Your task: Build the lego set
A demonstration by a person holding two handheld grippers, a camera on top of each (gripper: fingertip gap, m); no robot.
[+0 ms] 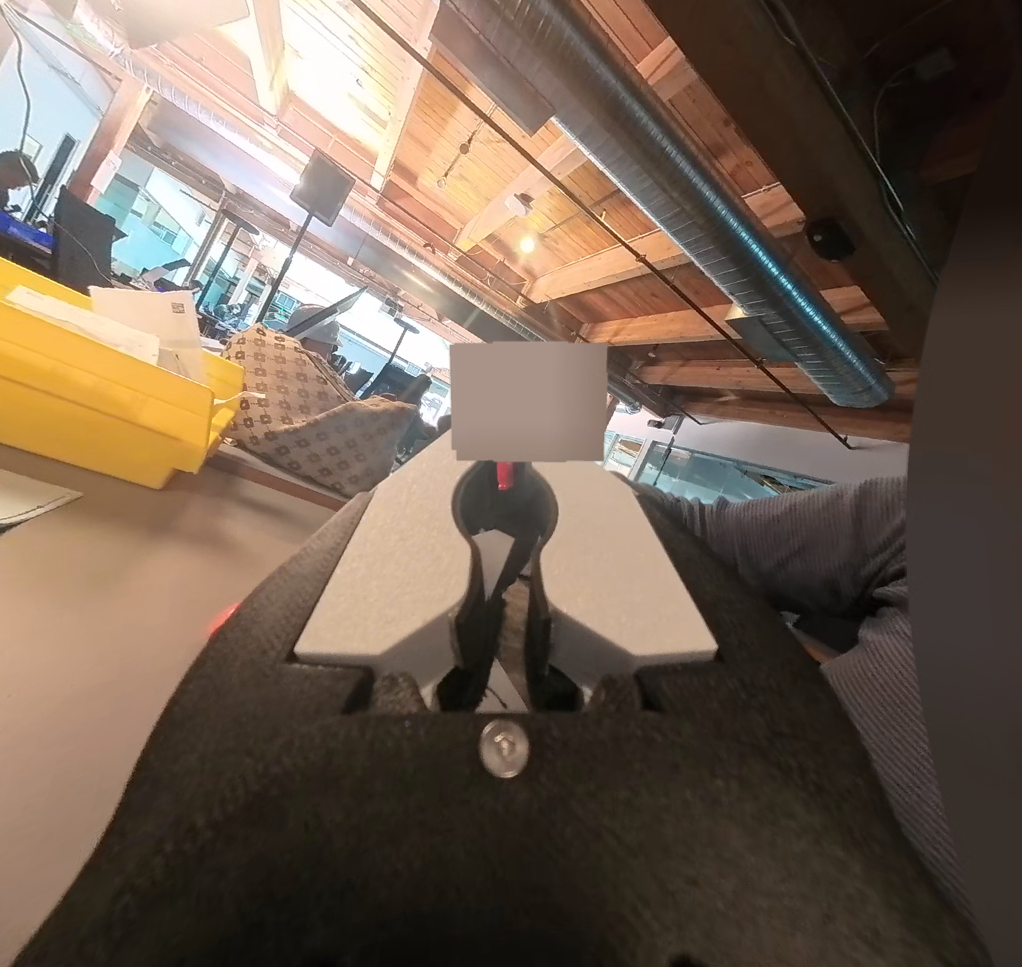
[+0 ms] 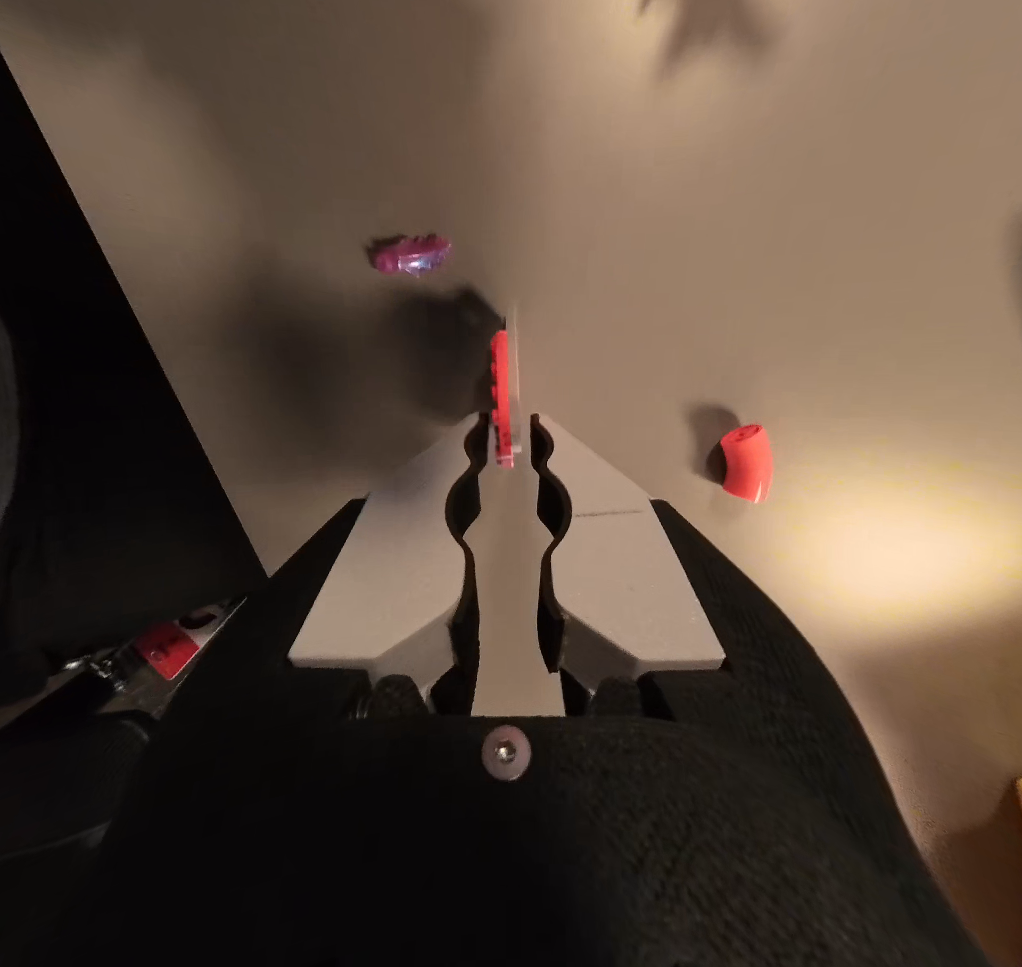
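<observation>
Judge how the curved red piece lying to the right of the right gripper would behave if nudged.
The curved red piece looks like rigid plastic, so probably stiff and light. Its rounded, glossy side suggests it may rock or slide on the smooth table rather than stay put.

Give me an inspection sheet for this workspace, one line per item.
Surface: beige tabletop, bare apart from small pieces.
Job's things: red studded plate backed by a clear plate; pink translucent piece; red curved piece.
Clutter: yellow bins holding papers; patterned cushion.
Grippers: left gripper has its fingers together and its tips hidden, with a red bit between them. Right gripper is open around the red studded plate, with a gap on its right side.
Cables: black cable hanging far left.
Surroundings: wooden ceiling, metal duct, grey sleeve.
</observation>
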